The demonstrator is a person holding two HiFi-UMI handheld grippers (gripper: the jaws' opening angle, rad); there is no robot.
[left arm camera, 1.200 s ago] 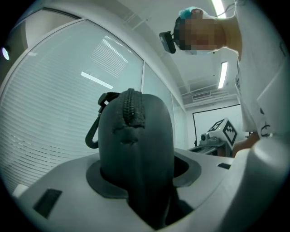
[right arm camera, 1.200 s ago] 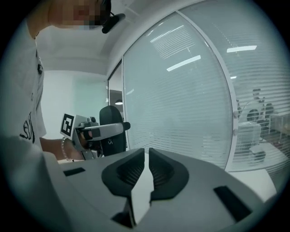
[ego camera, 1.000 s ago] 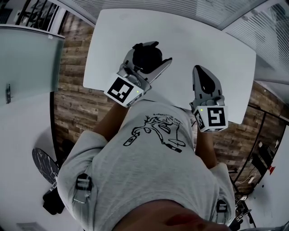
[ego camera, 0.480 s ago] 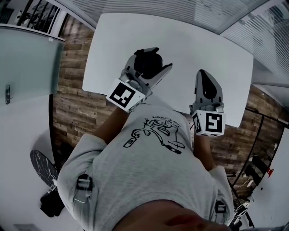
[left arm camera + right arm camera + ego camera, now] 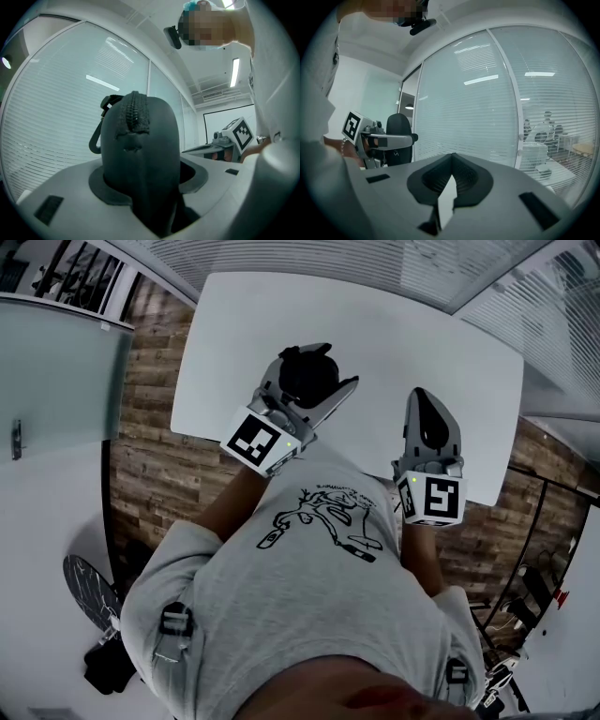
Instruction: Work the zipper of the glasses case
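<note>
my left claw (image 5: 328, 367) pinches the dark glasses case (image 5: 140, 140) above the white desk (image 5: 422, 324), its zipper (image 5: 136, 110) running over the top end. my right claw (image 5: 452, 159) is pressed together on nothing, apart from the case.

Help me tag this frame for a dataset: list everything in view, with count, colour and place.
glasses case: one, black, clamped in the left gripper above the table.
clip loop: one, black, on the case's side.
table: one, white, before the person.
floor: brown wood planks, under the table.
glass walls with blinds: several panels, pale, around the room.
T-shirt: one, grey with black drawing, on the person.
left gripper: one, grey, shut on the case.
right gripper: one, grey, shut and empty, over the table.
</note>
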